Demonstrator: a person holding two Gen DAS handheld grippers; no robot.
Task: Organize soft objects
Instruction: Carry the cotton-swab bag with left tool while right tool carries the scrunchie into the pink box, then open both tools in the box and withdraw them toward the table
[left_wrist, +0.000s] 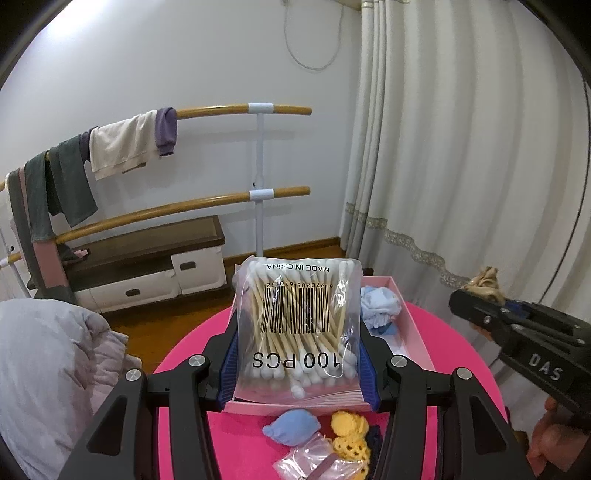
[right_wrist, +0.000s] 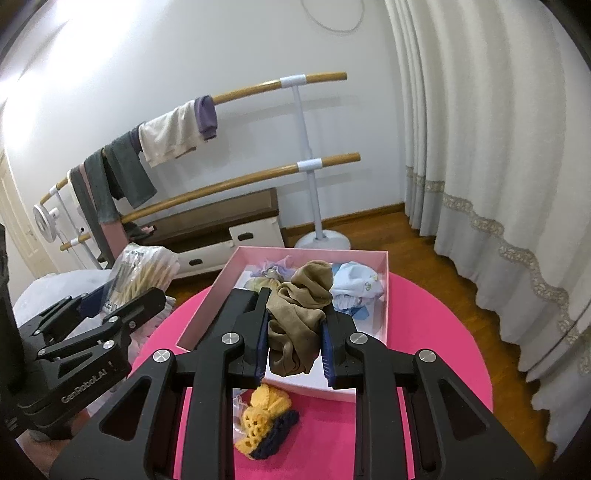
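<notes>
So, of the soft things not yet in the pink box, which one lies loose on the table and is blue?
The blue sock ball on the pink table, just left of the yellow crochet piece; the tan stocking is held up by the right gripper.

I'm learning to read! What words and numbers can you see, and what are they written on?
"100 PCS": bag of cotton swabs, held in the left gripper.
"MADE IN CHINA": same bag, far end.
Digits by the bag's barcode: too small to read surely.
"DAS": side of the right gripper.
"GenRobot.AI": side of the left gripper, in the right wrist view.
</notes>
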